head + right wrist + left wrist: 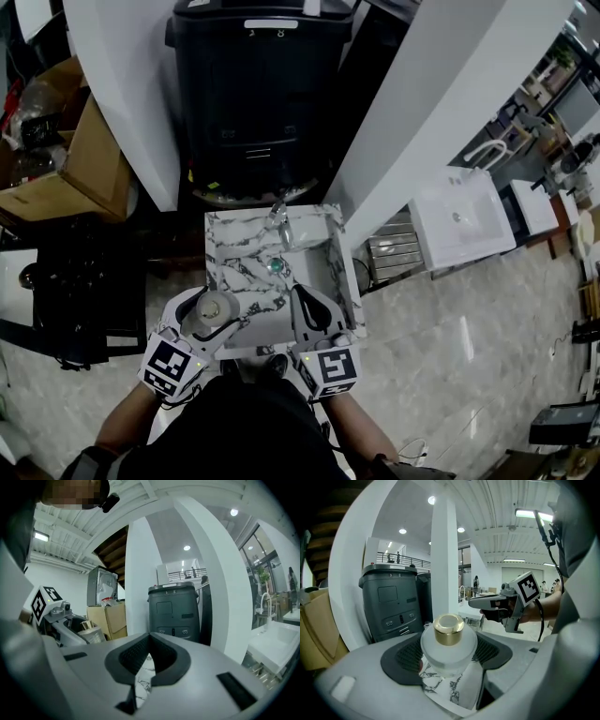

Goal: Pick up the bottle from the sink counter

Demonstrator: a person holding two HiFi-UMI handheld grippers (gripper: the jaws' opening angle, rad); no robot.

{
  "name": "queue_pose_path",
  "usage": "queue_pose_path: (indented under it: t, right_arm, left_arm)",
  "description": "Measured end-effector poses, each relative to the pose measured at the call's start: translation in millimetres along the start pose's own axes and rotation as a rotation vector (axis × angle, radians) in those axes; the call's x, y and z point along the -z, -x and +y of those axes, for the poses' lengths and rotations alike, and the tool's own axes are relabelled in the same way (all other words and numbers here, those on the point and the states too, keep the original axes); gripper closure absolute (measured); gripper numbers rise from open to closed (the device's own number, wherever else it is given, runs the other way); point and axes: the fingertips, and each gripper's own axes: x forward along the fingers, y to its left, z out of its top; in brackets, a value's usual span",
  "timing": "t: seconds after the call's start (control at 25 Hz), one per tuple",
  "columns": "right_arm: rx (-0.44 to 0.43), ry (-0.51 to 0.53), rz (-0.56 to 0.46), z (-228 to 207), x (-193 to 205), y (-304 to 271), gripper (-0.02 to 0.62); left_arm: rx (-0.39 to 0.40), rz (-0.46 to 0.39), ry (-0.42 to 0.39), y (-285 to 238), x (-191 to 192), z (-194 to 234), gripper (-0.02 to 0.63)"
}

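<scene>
The bottle (93, 633) sits partly hidden behind the left gripper (77, 637)

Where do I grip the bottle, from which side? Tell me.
Take the bottle by its round frosted body, below the gold cap, coming in level from the front of the counter: it is upright and widest there. The left gripper holds it so.

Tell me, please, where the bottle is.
Head view, lower left: the bottle is clamped in the left tongs over the near left corner of the sink counter.

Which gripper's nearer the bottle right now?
Left. The left gripper has the bottle between its jaws, pads on it. The right gripper is shut, empty, off to the bottle's right.
</scene>
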Motion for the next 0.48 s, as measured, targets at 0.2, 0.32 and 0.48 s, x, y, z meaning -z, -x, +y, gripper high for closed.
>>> queue_pose_path:
  t: [0.2, 0.32, 0.48]
  right_arm:
    - [-0.003, 0.029, 0.040, 2.0, 0.3, -0.2, 0.588]
    - [0.002, 0.022, 0.011, -0.1, 1.9, -1.4, 0.588]
    - [-0.018, 0.037, -0.004, 5.8, -4.4, -2.7, 0.588]
  left_arm:
    - [0.001, -0.011, 0.006, -2.6, -2.0, 2.4, 0.270]
    - [0.001, -0.008, 0.005, -3.8, -0.6, 3.0, 0.270]
    - [-0.001, -0.005, 0.008, -3.7, 0.7, 4.6, 0.270]
